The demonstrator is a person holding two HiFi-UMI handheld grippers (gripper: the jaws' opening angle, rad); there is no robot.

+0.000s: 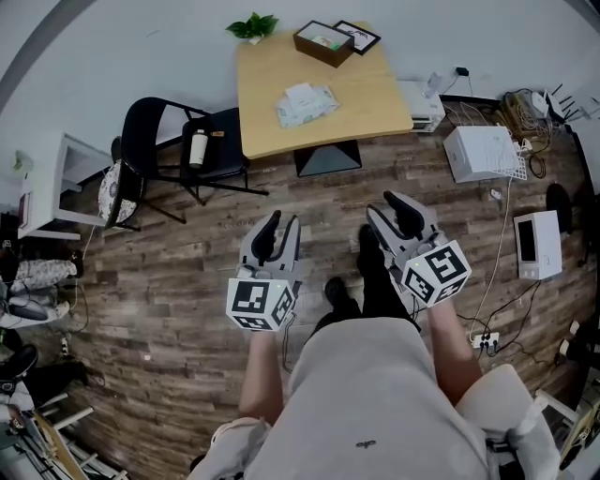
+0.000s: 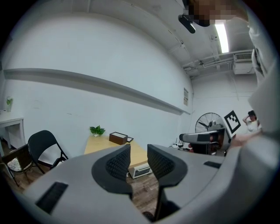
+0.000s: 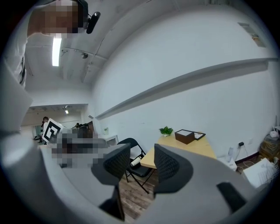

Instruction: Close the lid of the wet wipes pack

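The wet wipes pack [image 1: 305, 101] is a pale packet lying near the middle of the light wooden table [image 1: 375, 103] across the room. I cannot tell how its lid stands at this distance. My left gripper [image 1: 281, 225] and right gripper [image 1: 394, 208] hover side by side over the wooden floor, well short of the table. In the left gripper view the left gripper [image 2: 139, 153] is open, with only the table [image 2: 94, 144] showing beyond the gap. In the right gripper view the right gripper [image 3: 142, 155] is open and holds nothing. The pack shows in neither gripper view.
A brown box [image 1: 323, 42], a picture frame [image 1: 358, 36] and a small plant [image 1: 253, 26] sit at the table's far edge. A black folding chair [image 1: 155, 150] with a bottle [image 1: 198, 147] stands left of the table. White appliances [image 1: 480, 152] and cables lie at the right.
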